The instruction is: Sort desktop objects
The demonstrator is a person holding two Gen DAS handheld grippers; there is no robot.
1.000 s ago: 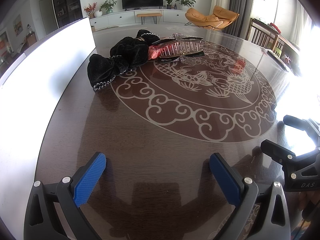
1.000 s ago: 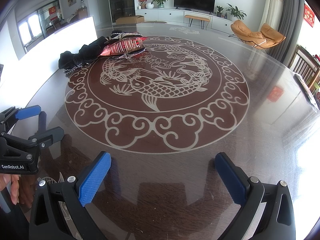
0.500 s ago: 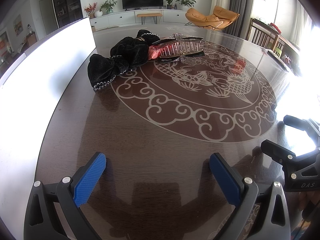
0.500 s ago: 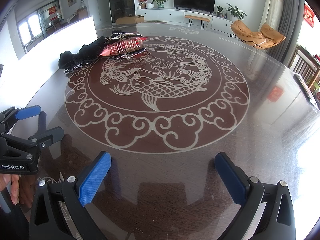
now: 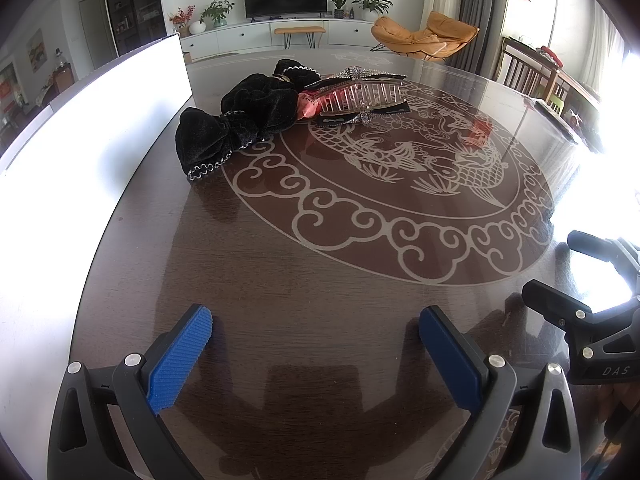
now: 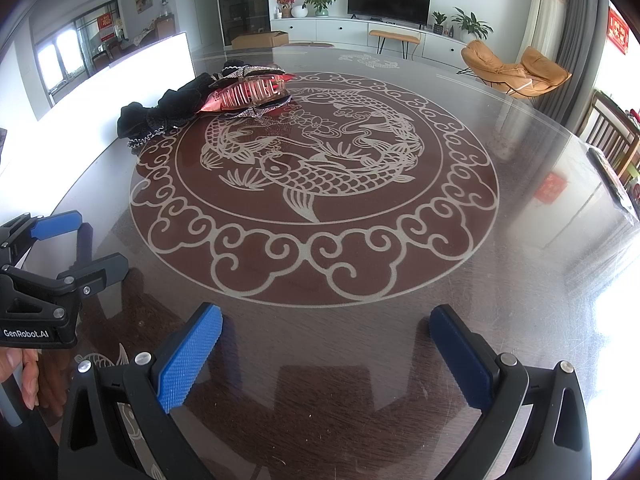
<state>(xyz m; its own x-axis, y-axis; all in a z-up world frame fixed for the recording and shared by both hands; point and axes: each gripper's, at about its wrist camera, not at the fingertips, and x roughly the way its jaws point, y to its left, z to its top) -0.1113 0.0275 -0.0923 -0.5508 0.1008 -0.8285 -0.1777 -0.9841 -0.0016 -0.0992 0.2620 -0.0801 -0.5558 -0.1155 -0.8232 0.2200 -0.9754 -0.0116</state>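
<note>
Both pairs of jaws are standing wide apart with nothing between them. The left gripper (image 5: 316,330) is hovering low over the near edge of the round dark wooden table with a glass top (image 5: 320,280), its 2 blue ribbed pads (image 5: 180,360) spread over bare wood. The right gripper (image 6: 326,328) is sitting just beside it, equally spread, its own blue pads (image 6: 188,356) framing empty table surface. In the right wrist view, part of a hand (image 6: 24,376) is showing at the left edge, gripping the handle of the left gripper.

Beyond the grippers, a pale carp-and-cloud medallion (image 6: 316,184) is filling the middle of the table. Well apart from both grippers, at the far left side of the medallion, the things to sort are lying in 1 heap: black velvet scrunchies with silver trim (image 5: 236,128) are trailing toward the near left, and touching them on the right, a translucent pink claw hair clip (image 5: 360,96) is resting teeth-down on top of a sparkly black hair bow (image 5: 352,118). A small pink packet (image 5: 306,106) is wedged between the scrunchies and the clip.

A long bright white panel (image 5: 100,120) is running along the table's left edge, close beside the heap. Farther off, a black television (image 6: 388,0) and an orange lounge chair (image 6: 516,68) are standing in the room behind.
</note>
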